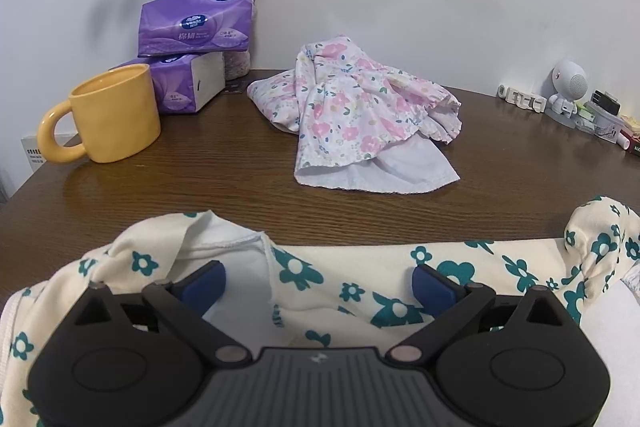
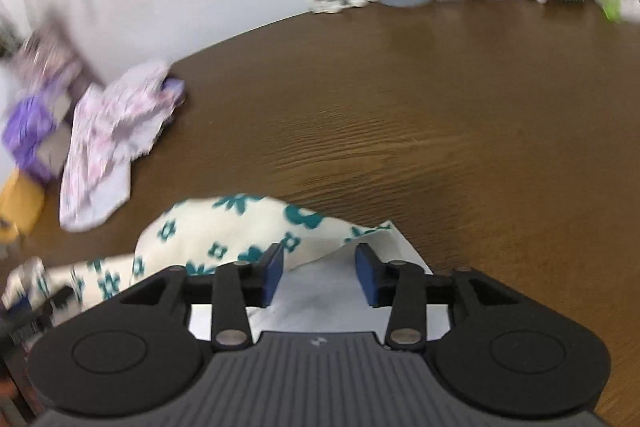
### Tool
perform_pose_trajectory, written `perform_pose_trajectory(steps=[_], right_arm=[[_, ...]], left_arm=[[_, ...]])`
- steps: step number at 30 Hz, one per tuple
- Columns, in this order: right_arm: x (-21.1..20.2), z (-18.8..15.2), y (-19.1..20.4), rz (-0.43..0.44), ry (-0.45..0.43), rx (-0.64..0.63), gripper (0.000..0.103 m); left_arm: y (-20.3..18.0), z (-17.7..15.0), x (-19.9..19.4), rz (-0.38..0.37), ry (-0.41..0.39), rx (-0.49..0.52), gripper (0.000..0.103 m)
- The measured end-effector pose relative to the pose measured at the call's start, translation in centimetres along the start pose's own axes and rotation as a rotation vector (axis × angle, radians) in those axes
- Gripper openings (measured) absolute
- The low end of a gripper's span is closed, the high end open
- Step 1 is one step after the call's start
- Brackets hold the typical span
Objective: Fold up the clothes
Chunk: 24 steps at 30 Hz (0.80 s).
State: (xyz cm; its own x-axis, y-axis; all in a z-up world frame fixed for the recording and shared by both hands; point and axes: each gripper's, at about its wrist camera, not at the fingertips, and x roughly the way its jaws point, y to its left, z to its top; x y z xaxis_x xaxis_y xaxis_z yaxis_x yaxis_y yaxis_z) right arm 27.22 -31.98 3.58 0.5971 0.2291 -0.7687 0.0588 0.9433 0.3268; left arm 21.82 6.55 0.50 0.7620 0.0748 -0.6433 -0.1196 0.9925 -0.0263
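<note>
Your left gripper point(image 1: 319, 281) is hovering with its jaws spread wide over the cream garment with teal flowers point(image 1: 344, 291), which is lying on the near edge of the wooden table point(image 1: 200, 163); the pads are gripping nothing. Your right gripper point(image 2: 319, 273) is standing partly apart over the same garment's right end, its pads clear of the cloth. Farther back, the pink floral garment point(image 1: 352, 119) is sitting crumpled mid-table, with a yellow mug point(image 1: 116, 113) and purple tissue packs point(image 1: 196, 27) beyond.
</note>
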Motion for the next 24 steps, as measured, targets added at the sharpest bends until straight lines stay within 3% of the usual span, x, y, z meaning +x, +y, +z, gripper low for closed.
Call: perform_pose_trajectory(steps=[4, 5, 6, 11, 19, 24], right_arm=[[0.6, 0.4, -1.1, 0.065, -0.019, 0.078, 0.041], [0.9, 0.5, -1.2, 0.078, -0.021, 0.091, 0.026], [1.1, 0.5, -1.3, 0.084, -0.018, 0.096, 0.003], [-0.1, -0.1, -1.1, 0.091, -0.05, 0.063, 0.002], [-9.6, -2.5, 0.2, 0.12, -0.183, -0.037, 0.001], [-7.0, -3.4, -0.7, 0.048, -0.11, -0.008, 0.002]], left_arm=[[0.0, 0.0, 0.0, -0.006, 0.0, -0.002, 0.102], [0.1, 0.0, 0.0, -0.008, -0.001, -0.004, 0.102], [0.1, 0.0, -0.1, -0.009, -0.002, -0.005, 0.102], [0.1, 0.0, -0.1, -0.011, -0.003, -0.005, 0.102], [0.1, 0.0, -0.1, -0.012, -0.004, -0.006, 0.103], [0.1, -0.1, -0.1, -0.014, -0.005, -0.007, 0.103]])
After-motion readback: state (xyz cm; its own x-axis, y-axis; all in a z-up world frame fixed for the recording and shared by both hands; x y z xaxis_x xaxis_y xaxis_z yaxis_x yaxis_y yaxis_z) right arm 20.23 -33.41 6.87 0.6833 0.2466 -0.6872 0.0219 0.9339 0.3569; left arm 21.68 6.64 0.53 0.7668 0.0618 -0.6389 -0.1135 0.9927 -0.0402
